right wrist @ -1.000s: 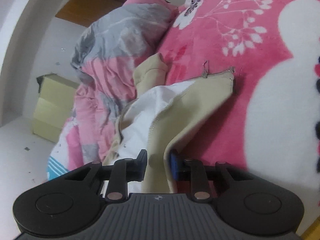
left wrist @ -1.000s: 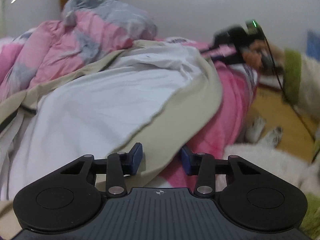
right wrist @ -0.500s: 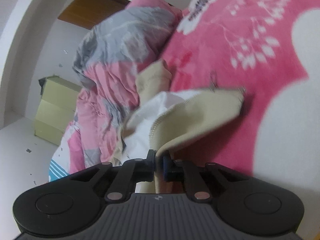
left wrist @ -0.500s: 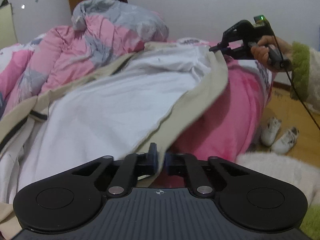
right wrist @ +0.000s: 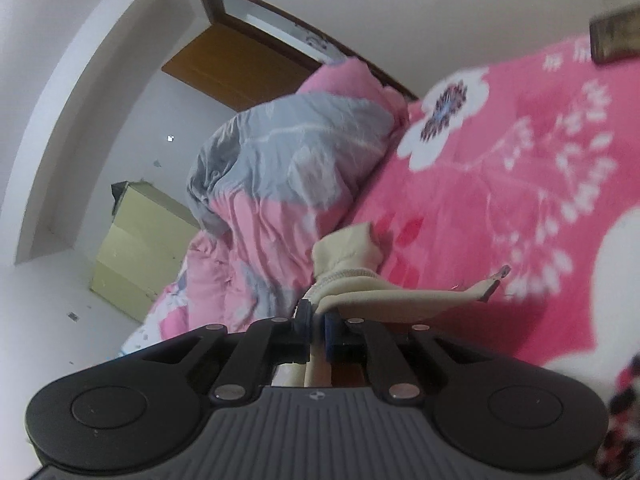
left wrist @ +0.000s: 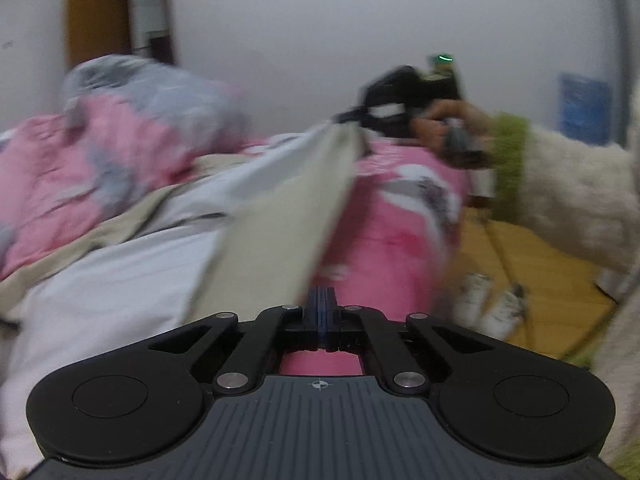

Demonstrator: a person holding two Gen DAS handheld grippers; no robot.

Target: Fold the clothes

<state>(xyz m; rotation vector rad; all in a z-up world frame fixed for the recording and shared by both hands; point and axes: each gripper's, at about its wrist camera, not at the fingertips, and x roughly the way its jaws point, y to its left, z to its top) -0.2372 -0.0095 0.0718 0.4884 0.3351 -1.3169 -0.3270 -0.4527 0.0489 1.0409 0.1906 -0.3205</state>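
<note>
Two grippers pinching one beige garment. Left wrist view: left gripper clamped shut on its near hem, edge stretched taut up toward right gripper. Right wrist view: right gripper closed on beige garment, cloth trailing forward-right over pink blanket.

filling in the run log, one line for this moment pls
step: lifting garment edge | left gripper: shut, grip on cloth unclear | right gripper: shut on beige garment | surface: pink bedspread
</note>
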